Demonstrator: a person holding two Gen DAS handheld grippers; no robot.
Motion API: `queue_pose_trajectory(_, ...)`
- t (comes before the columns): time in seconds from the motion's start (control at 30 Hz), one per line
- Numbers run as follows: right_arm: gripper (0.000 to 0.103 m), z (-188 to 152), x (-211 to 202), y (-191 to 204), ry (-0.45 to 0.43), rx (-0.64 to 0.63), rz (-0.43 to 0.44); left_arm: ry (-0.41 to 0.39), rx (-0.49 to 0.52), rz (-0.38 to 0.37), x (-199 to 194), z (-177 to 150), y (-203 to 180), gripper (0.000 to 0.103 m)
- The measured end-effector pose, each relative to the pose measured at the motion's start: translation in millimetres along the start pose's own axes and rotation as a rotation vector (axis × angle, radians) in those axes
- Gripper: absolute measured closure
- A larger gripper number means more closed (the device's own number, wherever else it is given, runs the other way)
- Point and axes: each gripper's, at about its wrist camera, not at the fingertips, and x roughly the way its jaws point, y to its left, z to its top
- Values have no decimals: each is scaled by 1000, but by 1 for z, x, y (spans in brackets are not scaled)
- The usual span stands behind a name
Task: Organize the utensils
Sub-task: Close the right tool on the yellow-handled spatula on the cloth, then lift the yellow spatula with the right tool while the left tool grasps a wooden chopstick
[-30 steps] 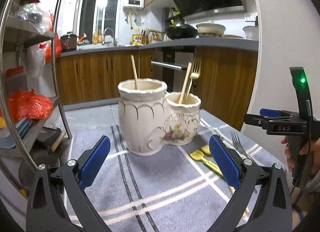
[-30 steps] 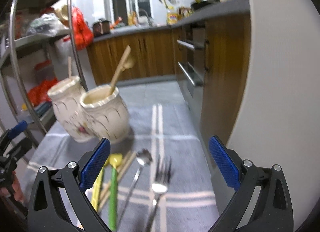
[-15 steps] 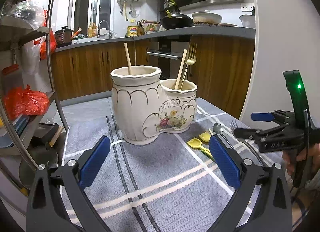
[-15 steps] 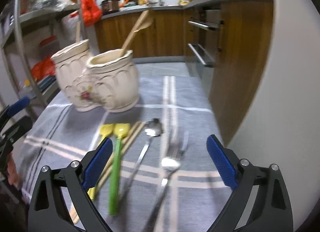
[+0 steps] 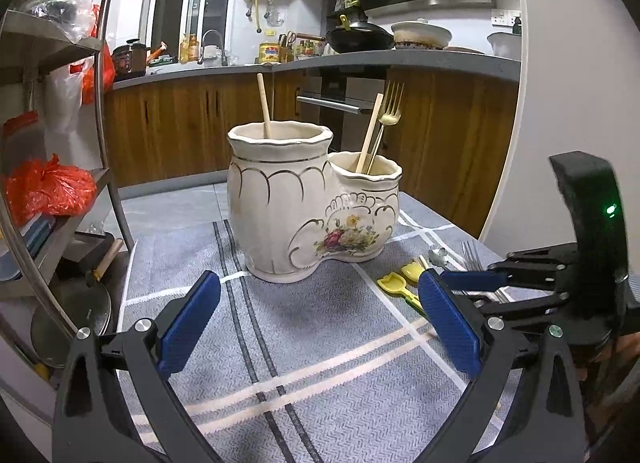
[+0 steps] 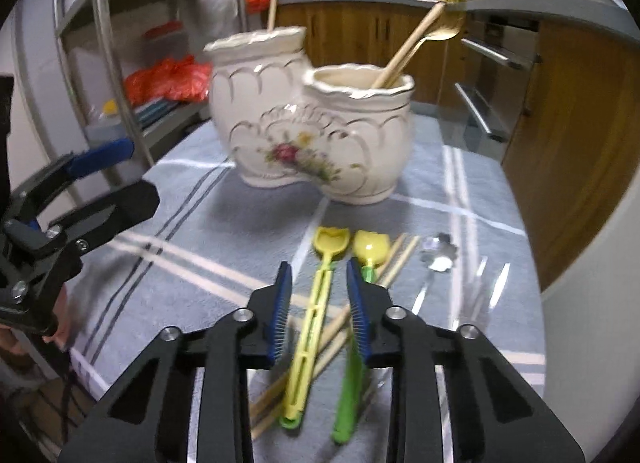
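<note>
Right gripper (image 6: pixel 319 295): fingers narrowed and just been closing, with the yellow toy shovel (image 6: pixel 318 299) between them; the pads stand either side of its handle with gaps showing, so no grip yet.
Yellow toy shovel: lies flat on the grey checked cloth (image 6: pixel 180 263) of the worktop, long axis running from 6 to 12 o'clock in the right wrist view, blade at 12 towards the holder, handle end at 6 under the gripper.
Second toy shovel (image 6: pixel 360 303): yellow blade, green handle, just beside the first at its 3 o'clock, parallel; the right finger partly covers it.
Chopsticks (image 6: pixel 360 303): cross beneath both shovels, slanting from 7 to 1 o'clock.
Spoon (image 6: pixel 436 259) and fork (image 6: pixel 484 283): at 3 o'clock of the shovels, blurred.
Ceramic utensil holder (image 6: pixel 316 123): two joined pots at 12 o'clock; a wooden stick in the taller, a wooden stick and gold fork (image 5: pixel 390 111) in the lower.
Left gripper (image 5: pixel 316 315): fingers wide apart, nothing between them, over bare cloth at 6 o'clock of the holder.
</note>
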Motion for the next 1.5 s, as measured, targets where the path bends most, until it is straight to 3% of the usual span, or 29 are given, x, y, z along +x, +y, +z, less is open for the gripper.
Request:
queue_pose_trajectory(0.17,80,0,17,5,67,-22,-31,0,3,2,-1,-1,0,5)
queue_pose_trajectory(0.23,83,0,18,5,68,-23,-31,-1,1,0,-1,-1,0,6)
queue_pose_trajectory(0.3,91,0,18,4,69,-12,-33,0,6,1,-2,-1,0,6)
queue_pose_trajectory(0.4,93,2,16,-4,53,18,-18,5,18,5,-2,-1,-1,6)
queue_pose_trajectory(0.5,93,6,1,-13,-11,53,3,17,20,-4,-2,1,-3,6)
queue_pose_trajectory(0.8,93,9,-44,-68,-160,200,2,203,23,-84,20,-3,-40,6)
queue_pose_trajectory(0.87,93,8,-48,-75,-174,211,5,230,38,-96,25,-6,-50,10)
queue_pose_trajectory(1.03,93,2,-51,-79,-177,221,12,326,86,-103,43,-18,-75,32)
queue_pose_trajectory(1.5,93,-1,-60,-82,-207,209,47,408,176,-27,75,-24,-101,44)
